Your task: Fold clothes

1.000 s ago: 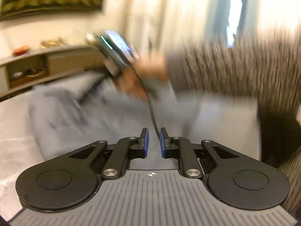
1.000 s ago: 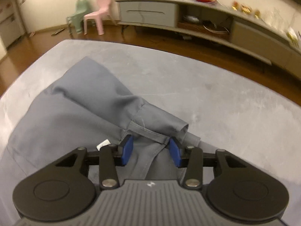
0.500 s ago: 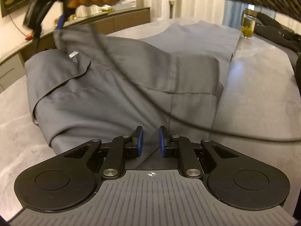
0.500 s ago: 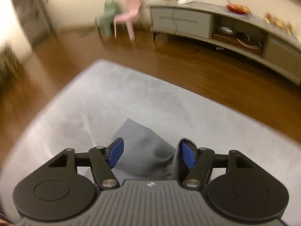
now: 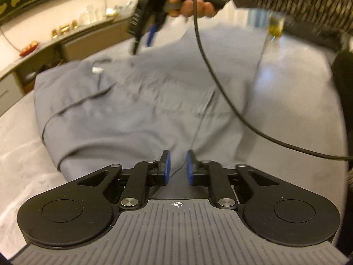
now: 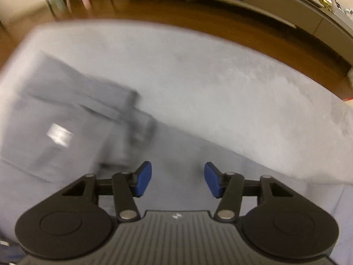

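Trousers (image 5: 136, 110) nipped by left tongs (image 5: 177, 167) (right empty).

No legible text or labels.

Grey trousers (image 5: 136, 110) lie spread flat on a pale grey surface, waistband nearest, legs stretching toward twelve o'clock. A small white label (image 5: 96, 69) shows near the edge at ten o'clock.

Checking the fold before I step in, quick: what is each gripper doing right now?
Left gripper: closed on the grey garment.
Right gripper: open, holding nothing; its jaws have just been closing a little.
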Demonstrator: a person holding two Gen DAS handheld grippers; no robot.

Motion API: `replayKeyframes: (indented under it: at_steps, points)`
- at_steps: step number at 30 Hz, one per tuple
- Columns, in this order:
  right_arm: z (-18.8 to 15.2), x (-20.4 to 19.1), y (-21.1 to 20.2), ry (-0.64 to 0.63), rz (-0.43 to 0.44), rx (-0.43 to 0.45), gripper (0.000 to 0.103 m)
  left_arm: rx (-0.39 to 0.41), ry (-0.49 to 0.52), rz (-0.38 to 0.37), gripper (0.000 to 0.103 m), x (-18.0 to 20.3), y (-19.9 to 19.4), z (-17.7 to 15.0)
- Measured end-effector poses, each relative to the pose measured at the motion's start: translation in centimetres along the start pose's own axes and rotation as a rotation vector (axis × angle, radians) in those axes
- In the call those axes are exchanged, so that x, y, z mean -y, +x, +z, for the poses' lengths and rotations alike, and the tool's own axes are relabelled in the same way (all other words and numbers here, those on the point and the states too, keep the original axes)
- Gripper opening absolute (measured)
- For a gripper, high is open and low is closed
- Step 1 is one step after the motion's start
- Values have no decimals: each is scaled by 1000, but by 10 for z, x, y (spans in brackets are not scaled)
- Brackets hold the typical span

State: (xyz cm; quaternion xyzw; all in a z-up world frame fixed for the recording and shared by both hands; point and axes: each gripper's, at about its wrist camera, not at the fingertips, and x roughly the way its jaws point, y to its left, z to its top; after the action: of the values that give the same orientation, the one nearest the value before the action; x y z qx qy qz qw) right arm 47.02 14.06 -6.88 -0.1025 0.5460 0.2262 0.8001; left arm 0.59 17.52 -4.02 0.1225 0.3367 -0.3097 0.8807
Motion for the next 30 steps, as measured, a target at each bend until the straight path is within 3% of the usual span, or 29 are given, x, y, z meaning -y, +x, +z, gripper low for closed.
replayKeyframes:
  at_steps: [3,5,8,12,13,15,16,17,19,22,24,25,26,28,30]
  points:
    - [27,-30,-47,-36,161,122,55,117,-72,-42,13,-15,-28,7]
    - [51,-62,-61,-99,239,154,66,172,-144,-37,11,-29,-35,12]
    - [87,-112,-58,-210,302,154,81,123,-170,-35,11,-32,-16,13]
    - [124,-160,5,-305,175,78,83,-20,-87,-1,9,-13,27,9]
    - [128,-169,20,-334,143,49,81,-28,-58,25,11,-7,32,7]
    - [133,-183,51,-402,111,-62,69,-40,-47,41,8,-3,38,6]
    - [133,-188,62,-443,142,-144,57,-37,-52,42,10,-4,39,6]
    - [135,-193,67,-481,165,-188,53,-35,-54,44,10,-5,40,6]
    - [142,-194,68,-482,217,-220,47,-25,-34,55,10,-1,41,5]
    - [156,-192,78,-441,279,-235,47,-21,-21,67,10,5,43,5]
    - [158,-194,90,-429,217,-229,56,-23,-21,66,10,6,44,5]
    - [156,-195,93,-438,205,-231,55,-24,-21,65,10,6,44,5]
    - [152,-199,88,-470,236,-243,37,-25,-18,64,10,5,42,6]
    - [144,-208,78,-531,294,-265,33,-34,-13,52,10,3,40,6]
    - [137,-204,67,-578,293,-271,25,-47,-7,32,10,3,37,5]
